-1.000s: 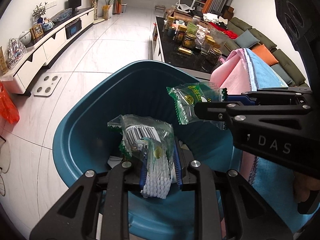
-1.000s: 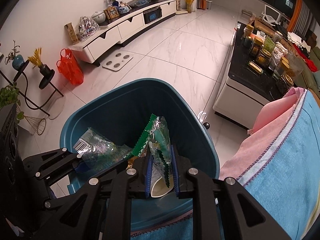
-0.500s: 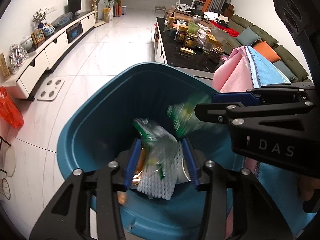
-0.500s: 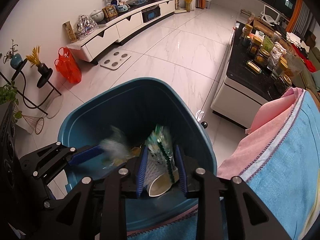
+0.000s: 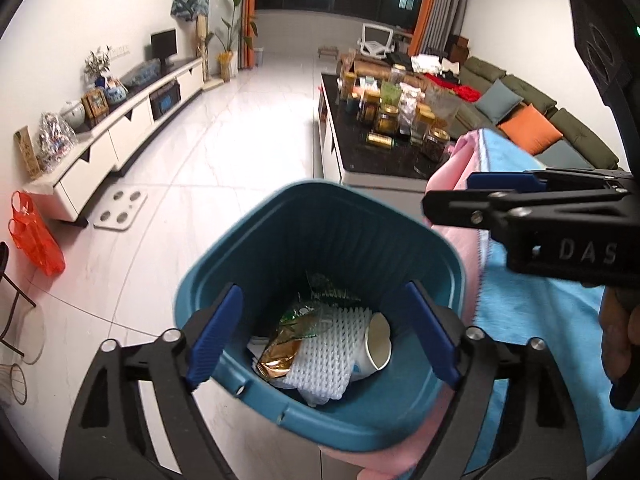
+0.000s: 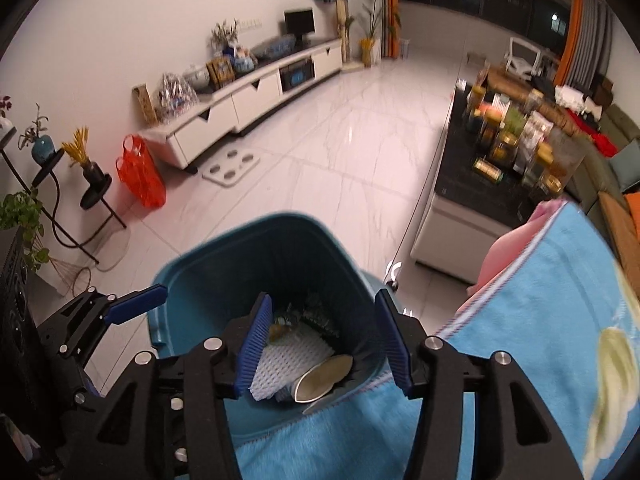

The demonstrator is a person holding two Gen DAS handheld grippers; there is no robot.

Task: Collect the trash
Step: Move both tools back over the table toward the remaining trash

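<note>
A blue trash bin (image 5: 280,216) stands on the floor below both grippers; it also shows in the right wrist view (image 6: 208,280). Inside lie a white foam net (image 5: 328,352), a paper cup (image 5: 376,348), a gold wrapper (image 5: 280,356) and green wrappers (image 5: 332,292). My left gripper (image 5: 320,332) is open and empty above the bin. My right gripper (image 6: 324,344) is open and empty above the bin; it also shows at the right of the left wrist view (image 5: 500,188).
A table with a blue and pink cloth (image 6: 540,300) sits right of the bin. A black coffee table with jars (image 5: 380,148) is behind. A white TV cabinet (image 5: 120,136), an orange bag (image 5: 36,236) and a floor scale (image 5: 120,208) are at the left.
Both grippers opened and let go of their wrappers, which fell into the bin. Both grippers rose higher above the bin.
</note>
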